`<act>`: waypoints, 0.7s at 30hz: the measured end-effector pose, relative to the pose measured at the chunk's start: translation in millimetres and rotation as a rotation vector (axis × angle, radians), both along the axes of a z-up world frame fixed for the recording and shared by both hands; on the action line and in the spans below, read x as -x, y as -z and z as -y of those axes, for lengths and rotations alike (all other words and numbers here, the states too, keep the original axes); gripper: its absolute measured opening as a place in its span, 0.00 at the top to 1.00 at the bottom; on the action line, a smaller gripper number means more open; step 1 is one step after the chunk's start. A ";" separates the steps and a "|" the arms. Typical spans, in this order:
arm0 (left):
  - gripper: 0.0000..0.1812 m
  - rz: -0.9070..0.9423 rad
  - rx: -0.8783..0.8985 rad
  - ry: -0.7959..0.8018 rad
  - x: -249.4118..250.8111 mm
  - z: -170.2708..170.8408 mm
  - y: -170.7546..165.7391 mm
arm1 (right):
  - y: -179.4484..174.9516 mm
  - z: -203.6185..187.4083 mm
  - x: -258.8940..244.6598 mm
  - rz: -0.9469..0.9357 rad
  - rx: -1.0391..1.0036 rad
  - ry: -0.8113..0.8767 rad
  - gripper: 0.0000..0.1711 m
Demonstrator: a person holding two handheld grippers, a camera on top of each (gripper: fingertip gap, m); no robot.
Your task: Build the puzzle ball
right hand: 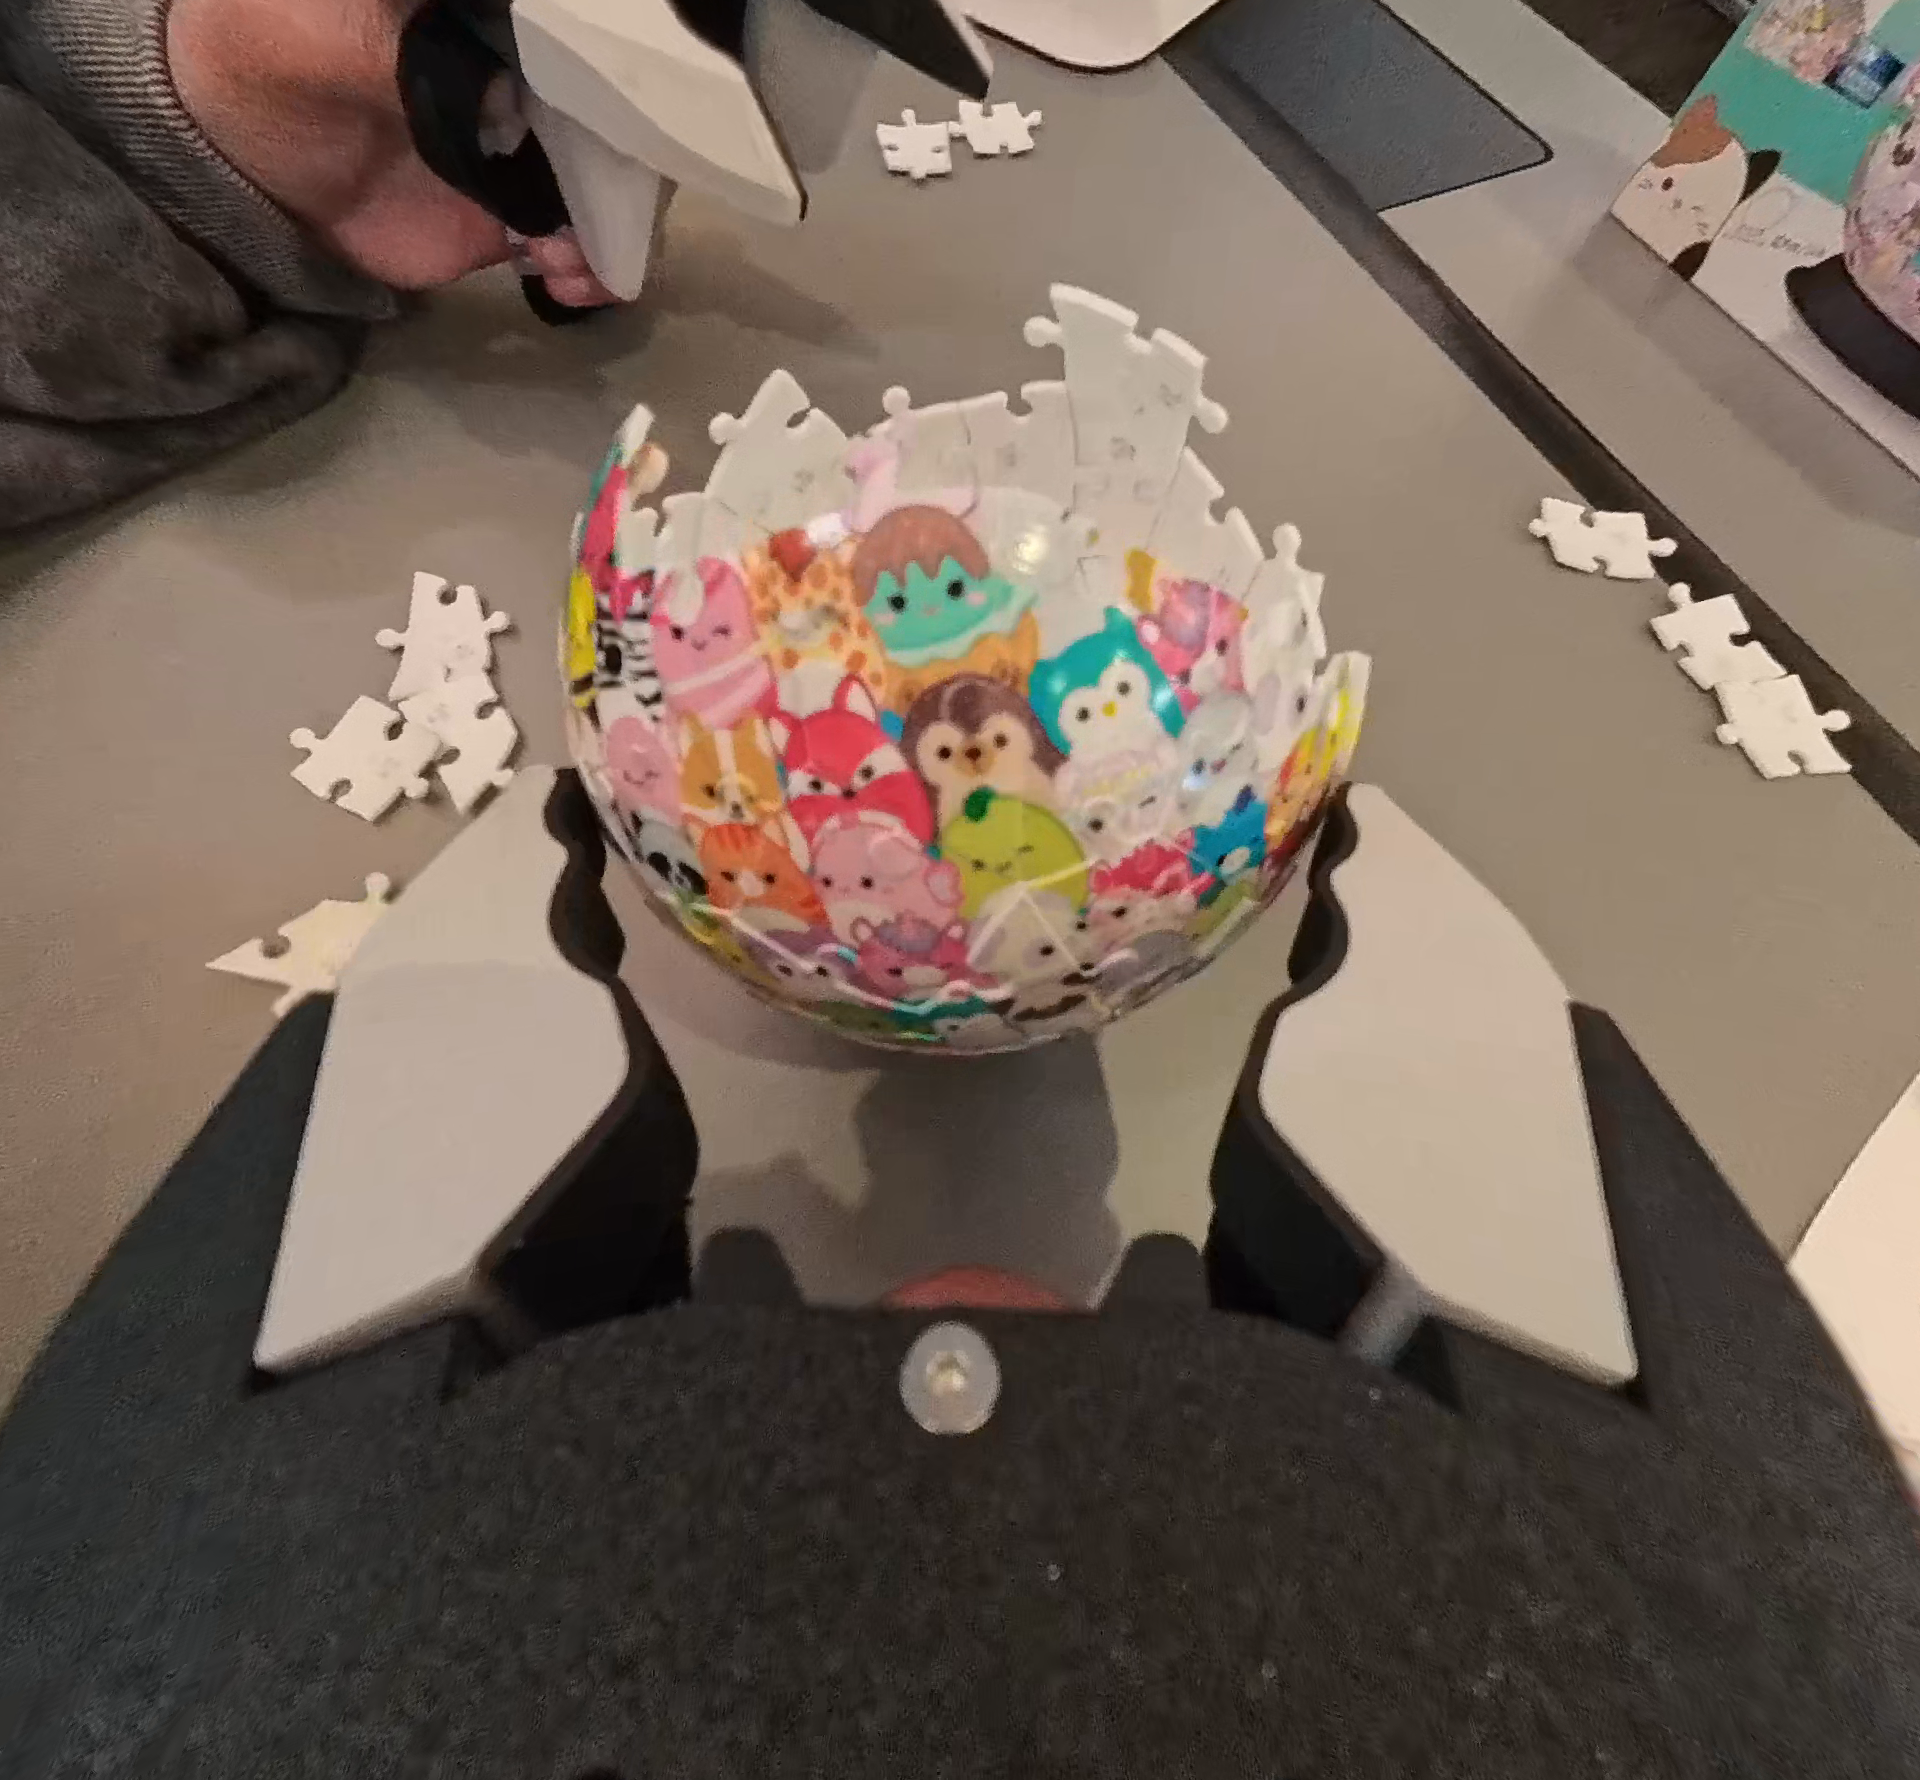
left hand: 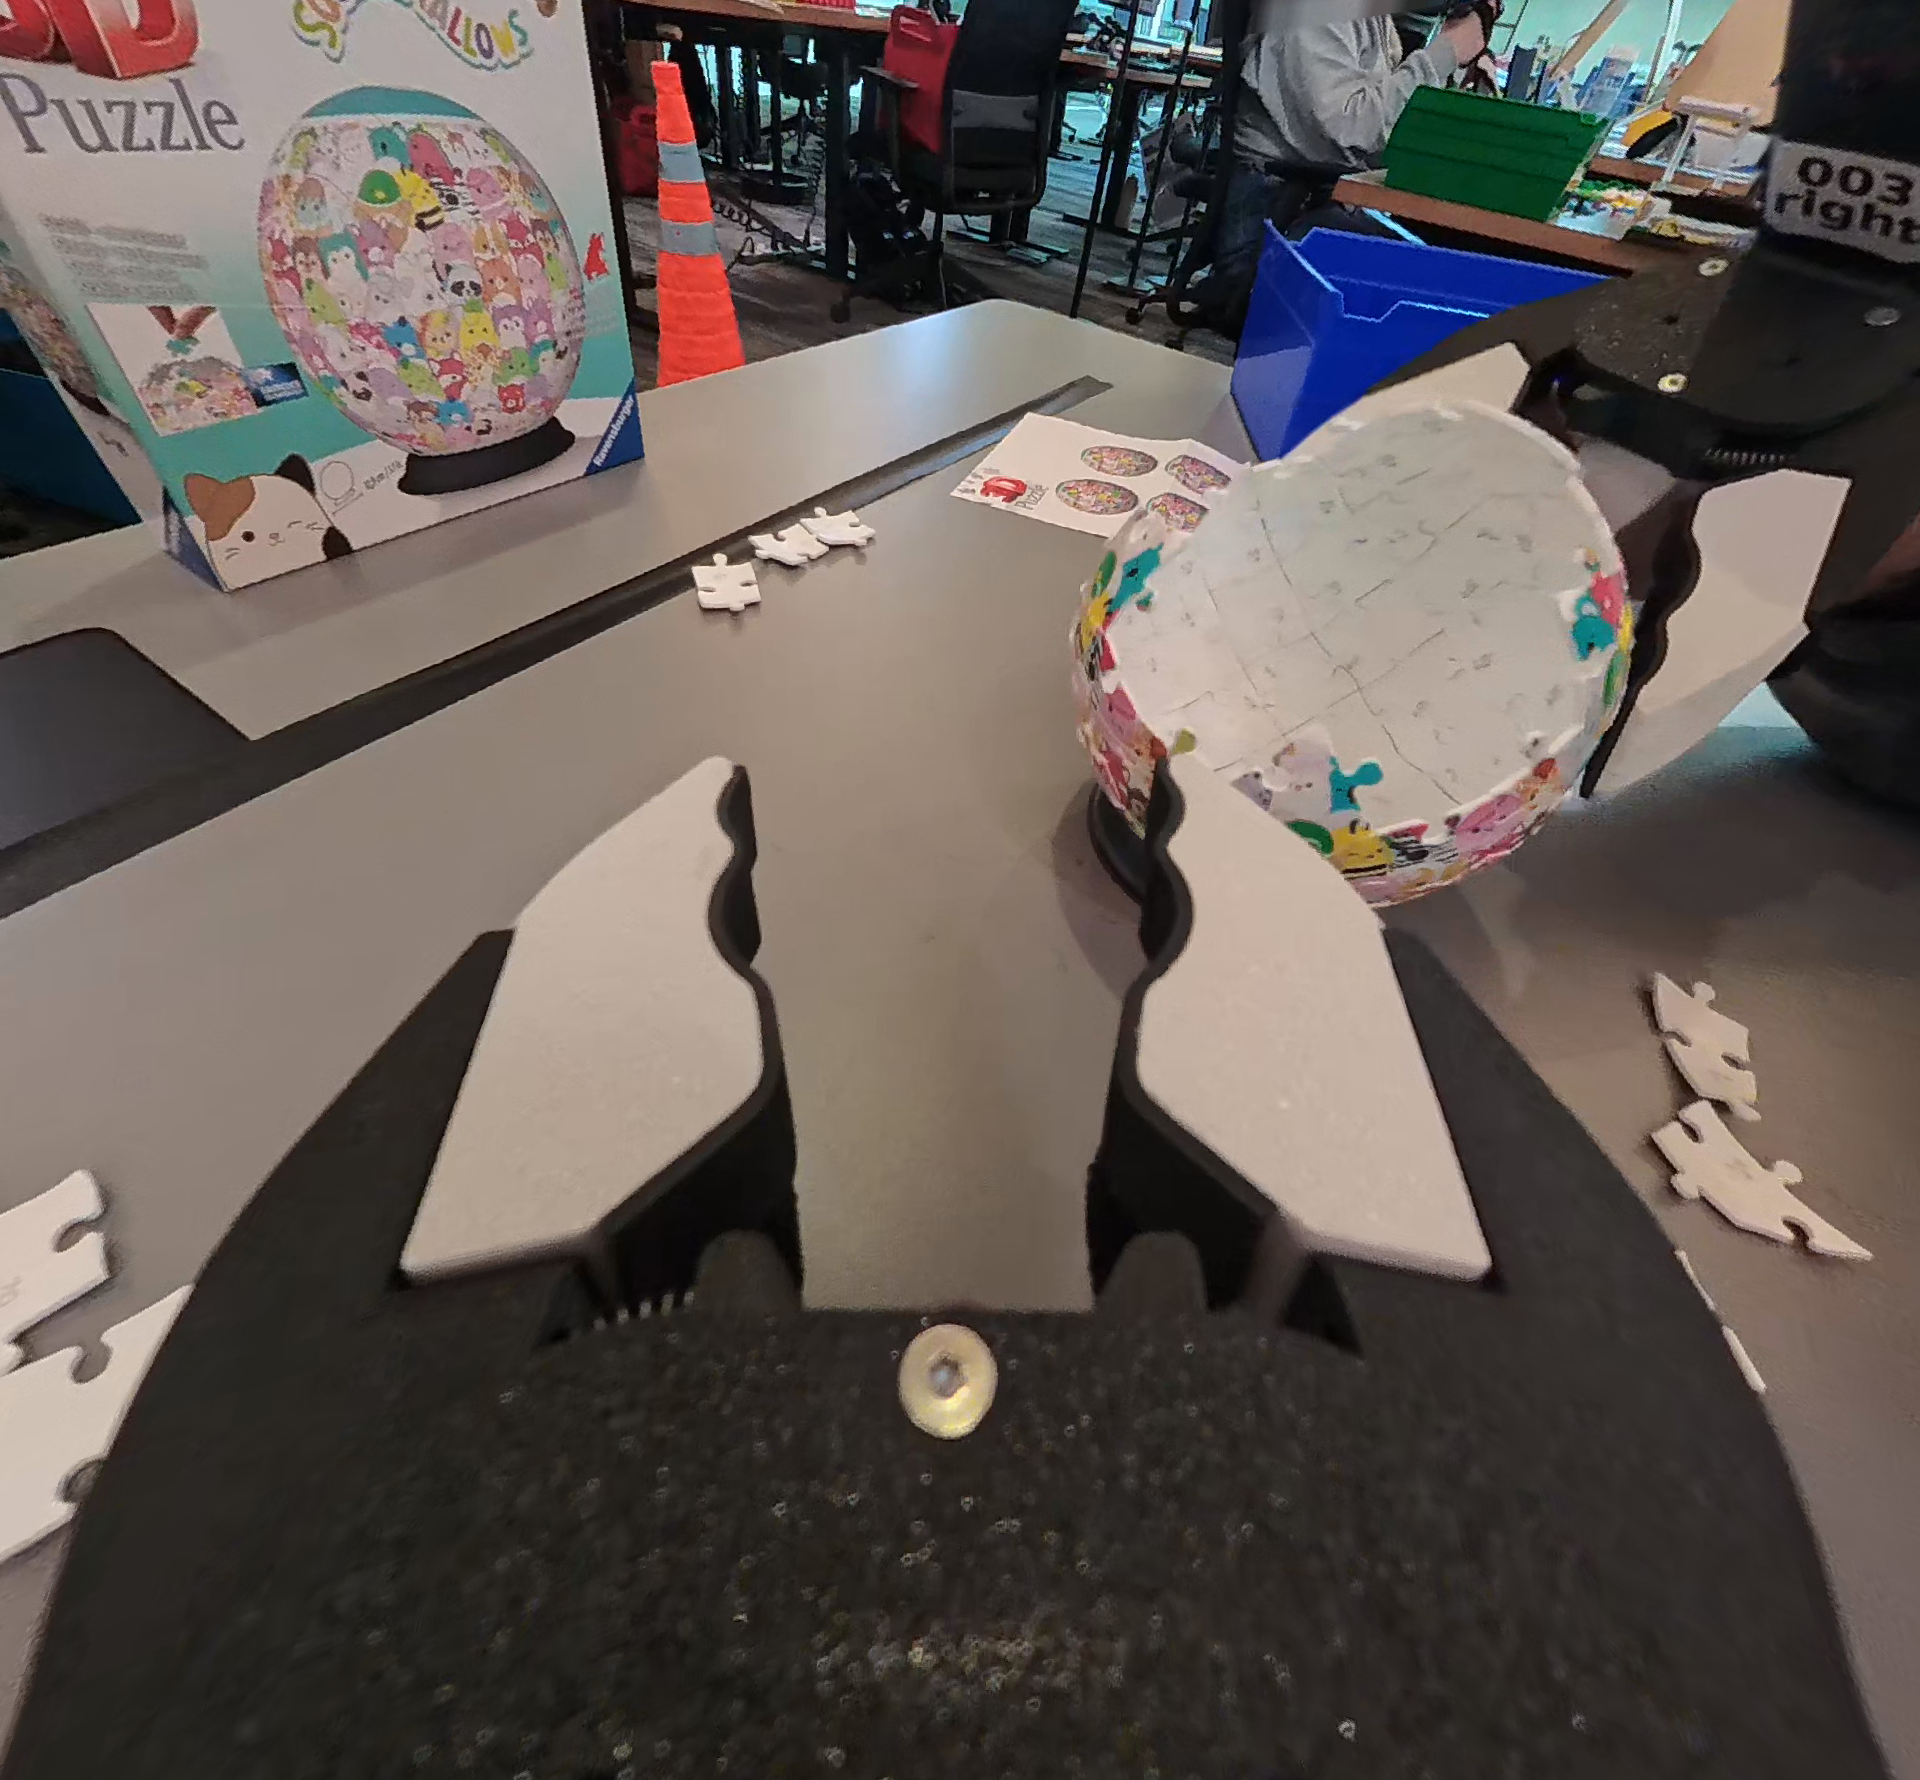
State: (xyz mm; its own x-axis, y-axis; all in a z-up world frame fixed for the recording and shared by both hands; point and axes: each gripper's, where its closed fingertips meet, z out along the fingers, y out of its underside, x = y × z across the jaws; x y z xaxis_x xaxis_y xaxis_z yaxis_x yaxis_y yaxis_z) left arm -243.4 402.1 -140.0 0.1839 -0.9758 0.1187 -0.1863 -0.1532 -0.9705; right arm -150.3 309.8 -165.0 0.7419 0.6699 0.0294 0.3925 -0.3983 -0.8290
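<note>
The right gripper (right hand: 961, 857) had its fingers spread wide to either side of the puzzle ball (right hand: 961, 754), pads level with the lower shell. Contact on both flanks appeared likely in the right wrist view, but motion blur prevented confirmation of a firm grip. The left gripper (left hand: 951, 805) was empty, its fingers parted over bare desk (left hand: 914, 670); its right fingertip overlapped the ball's dark stand (left hand: 1114, 842) in the picture, and whether they touched could not be told.

The ball was a half-built, open shell on the grey desk, tilted in the left wrist view so that its matte white inner face showed. The outside was glossy, printed with bright cartoon animals; the rim was jagged with interlocking tabs. The stand was mostly hidden behind the left finger, and not visible in the right wrist view.

Loose pieces (right hand: 410, 722) lay white side up in small clusters around the ball, some joined; those at the left wrist view's left edge were cut off. A printed leaflet (left hand: 1081, 483) was partly covered by the ball. The cardboard puzzle box (left hand: 343, 203) stood upright beyond a dark seam in the desk, its top cropped. A blue bin (left hand: 1351, 317) sat behind the ball. A hand (right hand: 301, 141) and grey sleeve held the left gripper.
</note>
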 end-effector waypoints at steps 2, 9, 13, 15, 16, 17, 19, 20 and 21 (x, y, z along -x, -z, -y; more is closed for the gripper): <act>0.61 -0.008 0.005 0.015 -1.6 2.8 1.2 | -0.4 -0.7 0.4 -0.004 -0.003 -0.024 0.26; 0.60 -0.008 0.000 0.052 5.9 17.7 -10.8 | -23.5 27.1 -9.0 -0.075 -0.072 0.028 0.26; 0.61 -0.023 0.047 0.139 21.8 54.6 -27.9 | -44.6 75.3 -13.2 -0.197 -0.154 0.082 0.35; 0.62 -0.087 0.060 0.194 29.9 82.1 -26.9 | -48.9 102.3 -20.7 -0.217 -0.233 0.144 0.40; 0.62 -0.132 0.059 0.212 34.0 95.2 -22.6 | -51.1 116.8 -21.3 -0.250 -0.267 0.160 0.44; 0.64 -0.175 0.048 0.210 37.5 105.1 -17.2 | -49.8 129.8 -20.2 -0.287 -0.280 0.169 0.45; 0.65 -0.232 0.032 0.182 40.9 118.4 -7.8 | -39.1 145.9 -19.0 -0.322 -0.246 0.198 0.46; 0.67 -0.252 0.032 0.169 40.6 122.7 -5.0 | -33.1 152.7 -15.4 -0.327 -0.216 0.193 0.47; 0.67 -0.266 0.033 0.162 38.7 125.4 -3.8 | -29.8 157.4 -10.7 -0.324 -0.201 0.173 0.47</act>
State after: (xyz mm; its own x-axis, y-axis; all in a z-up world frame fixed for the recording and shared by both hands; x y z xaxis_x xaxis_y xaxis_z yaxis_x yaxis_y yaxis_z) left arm -282.1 276.7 -136.2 0.0548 -0.9913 0.1195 -0.4576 -0.1313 -0.8794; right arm -139.6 152.4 -135.2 0.8356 0.5389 -0.1066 0.0400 -0.2532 -0.9666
